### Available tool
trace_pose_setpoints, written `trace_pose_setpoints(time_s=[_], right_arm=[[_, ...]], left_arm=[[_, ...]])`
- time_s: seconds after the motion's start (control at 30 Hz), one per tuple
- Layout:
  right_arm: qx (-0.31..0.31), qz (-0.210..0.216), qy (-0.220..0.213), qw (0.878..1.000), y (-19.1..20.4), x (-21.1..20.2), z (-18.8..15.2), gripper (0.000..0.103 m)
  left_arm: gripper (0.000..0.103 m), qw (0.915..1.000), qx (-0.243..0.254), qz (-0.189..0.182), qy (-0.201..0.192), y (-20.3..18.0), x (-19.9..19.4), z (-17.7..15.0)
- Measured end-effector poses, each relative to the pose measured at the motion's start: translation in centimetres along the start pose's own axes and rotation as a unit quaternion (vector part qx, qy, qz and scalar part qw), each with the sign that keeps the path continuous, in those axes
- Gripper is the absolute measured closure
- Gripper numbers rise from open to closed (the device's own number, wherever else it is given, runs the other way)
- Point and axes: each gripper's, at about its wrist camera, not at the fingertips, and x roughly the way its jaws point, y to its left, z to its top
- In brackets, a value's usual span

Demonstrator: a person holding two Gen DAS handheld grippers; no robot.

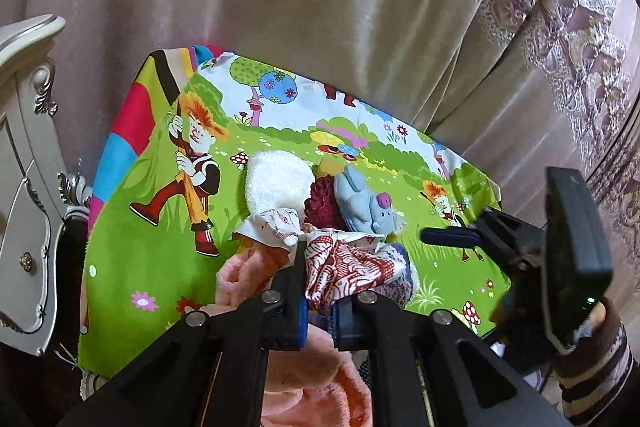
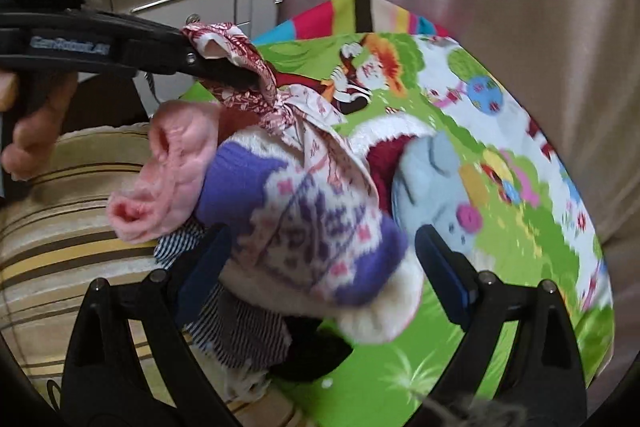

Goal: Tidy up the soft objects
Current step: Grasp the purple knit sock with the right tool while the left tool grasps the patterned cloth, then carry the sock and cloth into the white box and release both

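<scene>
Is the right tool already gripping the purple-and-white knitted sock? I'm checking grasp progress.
No. The right tool stands open around the purple-and-white knitted sock, pads not pressing it.

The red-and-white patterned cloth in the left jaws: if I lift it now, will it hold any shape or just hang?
Probably just hang: the red-and-white patterned cloth already bunches and folds where the left gripper pinches it. It looks thin, so likely light. Its free end drapes over the pile, so it may drag the purple-and-white knit sock.

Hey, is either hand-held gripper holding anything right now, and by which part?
The left hand-held gripper pinches the red-and-white patterned cloth by a bunched edge. The right hand-held gripper is open around the purple-and-white knit sock, gripping nothing.
</scene>
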Motion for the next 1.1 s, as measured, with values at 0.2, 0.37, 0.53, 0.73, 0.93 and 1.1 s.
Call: trace_pose_setpoints(time_s=[0.2, 0.37, 0.53, 0.73, 0.93, 1.1], right_arm=[[-0.031, 0.019, 0.028, 0.999, -0.1, 3.1, 1.4, 0.009], [-0.013, 0.046, 0.038, 0.998, -0.5, 3.0, 0.8, 0.058], [0.021, 0.063, 0.045, 0.997, -1.2, 2.2, -0.4, 0.081], [0.073, 0.069, 0.026, 0.995, -1.5, 0.0, -2.4, 0.087], [0.153, 0.045, -0.008, 0.987, -2.7, -2.9, -4.9, 0.088], [0.202, 0.026, -0.024, 0.979, -3.3, -5.2, -7.0, 0.088]], left_arm=[[0.095, 0.9999, -0.013, -0.005, -0.010, 0.6, -0.7, 0.4], [0.095, 0.9996, -0.018, -0.009, -0.019, 0.7, -1.4, 0.7], [0.095, 0.9995, -0.018, -0.013, -0.021, 0.4, -1.7, 0.5], [0.095, 0.9993, -0.021, -0.021, -0.023, 0.0, -2.3, 0.1], [0.095, 0.9991, -0.012, -0.030, -0.026, -1.4, -3.0, 0.0], [0.095, 0.9987, -0.001, -0.041, -0.031, -3.0, -3.6, 0.1]])
